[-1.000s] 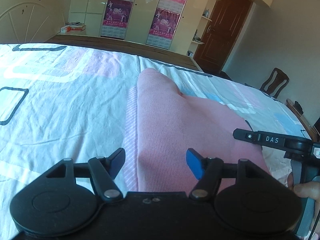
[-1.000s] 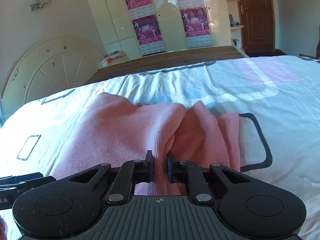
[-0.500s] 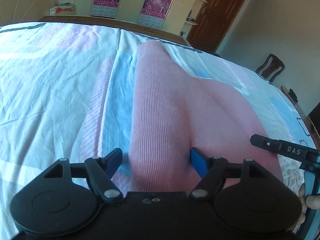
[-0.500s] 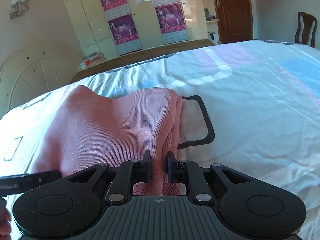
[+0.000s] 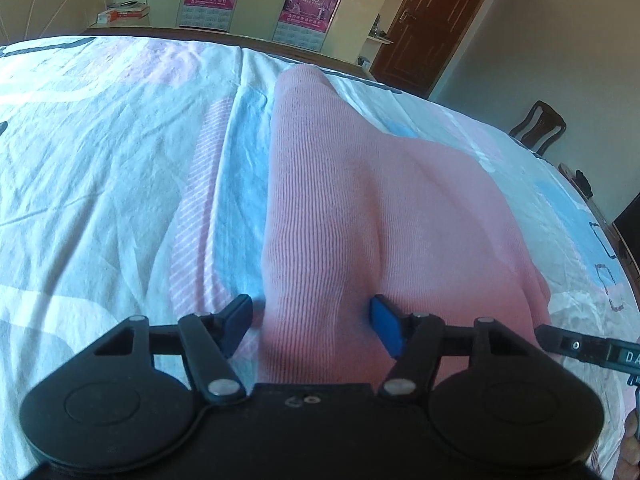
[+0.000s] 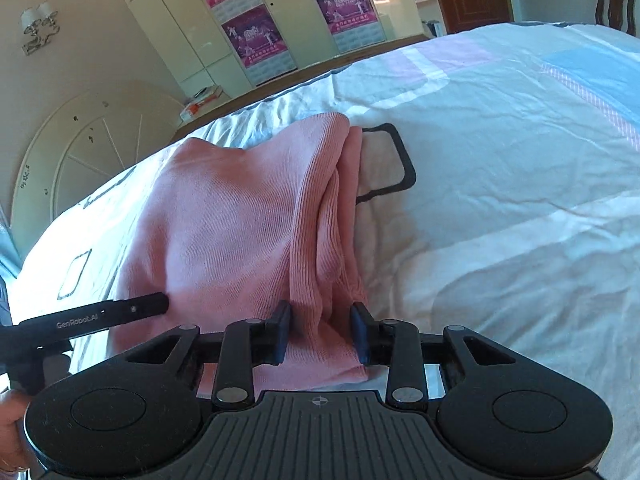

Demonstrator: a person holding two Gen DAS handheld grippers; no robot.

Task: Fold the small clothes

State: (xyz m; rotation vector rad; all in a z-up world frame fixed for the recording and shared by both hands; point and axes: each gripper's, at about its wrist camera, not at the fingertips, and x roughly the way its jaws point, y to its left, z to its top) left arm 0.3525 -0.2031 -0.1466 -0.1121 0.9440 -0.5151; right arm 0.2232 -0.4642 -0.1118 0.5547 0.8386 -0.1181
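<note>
A pink ribbed knit garment [image 5: 360,200] lies folded on the bed sheet [image 5: 100,160]. My left gripper [image 5: 312,320] straddles a raised ridge at the garment's near left edge. Its jaws are closing, and a strip of sheet still shows beside the left pad [image 5: 240,316]. In the right wrist view the garment [image 6: 240,220] shows stacked folded layers along its right side. My right gripper [image 6: 320,334] has that folded edge between its jaws, which are opening. Each gripper's tip shows in the other's view: the right one [image 5: 580,348], the left one [image 6: 100,316].
The patterned sheet [image 6: 500,160] spreads wide to the right of the garment. A round white headboard [image 6: 80,160] stands at the left. Wardrobes with purple posters [image 6: 340,4], a brown door [image 5: 420,20] and a wooden chair [image 5: 538,128] are beyond the bed.
My right gripper carried the garment's right part leftward over the rest, stacking the layers, and its shut jaws have parted. My left gripper sank closer over the garment's left ridge.
</note>
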